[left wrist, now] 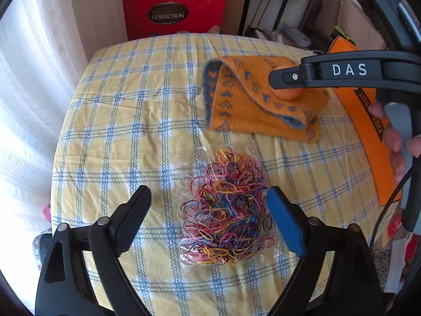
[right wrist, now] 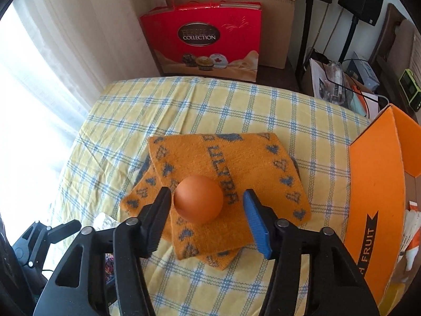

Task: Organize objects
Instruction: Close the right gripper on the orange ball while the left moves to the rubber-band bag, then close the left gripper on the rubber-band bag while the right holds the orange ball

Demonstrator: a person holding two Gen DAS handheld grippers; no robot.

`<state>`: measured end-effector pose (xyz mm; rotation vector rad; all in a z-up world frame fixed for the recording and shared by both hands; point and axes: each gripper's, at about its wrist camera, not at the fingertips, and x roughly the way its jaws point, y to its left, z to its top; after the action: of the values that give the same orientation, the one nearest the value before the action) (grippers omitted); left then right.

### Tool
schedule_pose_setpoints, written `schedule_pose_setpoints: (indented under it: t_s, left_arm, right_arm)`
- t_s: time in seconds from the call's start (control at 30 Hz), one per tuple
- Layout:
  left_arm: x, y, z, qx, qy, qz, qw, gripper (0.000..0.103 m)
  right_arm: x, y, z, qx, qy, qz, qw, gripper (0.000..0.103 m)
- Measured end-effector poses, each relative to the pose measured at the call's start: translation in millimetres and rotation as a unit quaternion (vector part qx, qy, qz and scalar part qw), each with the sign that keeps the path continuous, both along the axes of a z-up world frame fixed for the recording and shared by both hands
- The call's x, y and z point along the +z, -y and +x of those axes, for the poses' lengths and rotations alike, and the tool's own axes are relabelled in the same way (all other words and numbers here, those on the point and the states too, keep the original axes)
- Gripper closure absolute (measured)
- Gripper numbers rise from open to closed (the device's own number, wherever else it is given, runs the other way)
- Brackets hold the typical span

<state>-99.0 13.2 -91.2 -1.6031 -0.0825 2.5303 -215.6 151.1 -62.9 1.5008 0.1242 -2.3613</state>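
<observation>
- Right now your left claw (left wrist: 208,212) hangs over the bag of rubber bands (left wrist: 226,210) on the checked tablecloth (left wrist: 126,105), spread, its fingers either side without pressing.
- That bag looks light, soft and slippery; pinch it across the thick middle, not the loose film.
- Your right claw (right wrist: 206,212) brackets the orange ball (right wrist: 198,198), which sits on the orange knitted cloth (right wrist: 250,163) beside the orange box (right wrist: 376,184).
- Its jaws stand partly open; the black finger (right wrist: 158,210) is at the ball, the blue one clear.
- Expect the ball to be light, smooth and ready to roll; grip across its widest part.
</observation>
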Motion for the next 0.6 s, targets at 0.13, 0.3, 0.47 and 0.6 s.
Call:
schedule_pose_setpoints:
  t_s: [0.13,0.3,0.47,0.6]
  left_arm:
    - [0,-3,4,-0.009,-0.01,-0.003,0.9999,0.039]
    - [3,2,5,-0.007,-0.009,0.01,0.9999,0.055]
    - [9,9,8,-0.006,-0.005,0.031,0.9995,0.07]
    - [18,18,12,0.001,-0.009,0.056,0.9984,0.074]
  right_arm:
    - [-4,3,1,0.007,-0.003,0.004,1.0,0.063]
    - [2,-2,3,0.007,-0.008,-0.005,1.0,0.064]
    - [20,-8,10,0.011,-0.021,-0.019,1.0,0.064]
    - [41,-17,21,0.018,-0.036,-0.023,0.999,0.064]
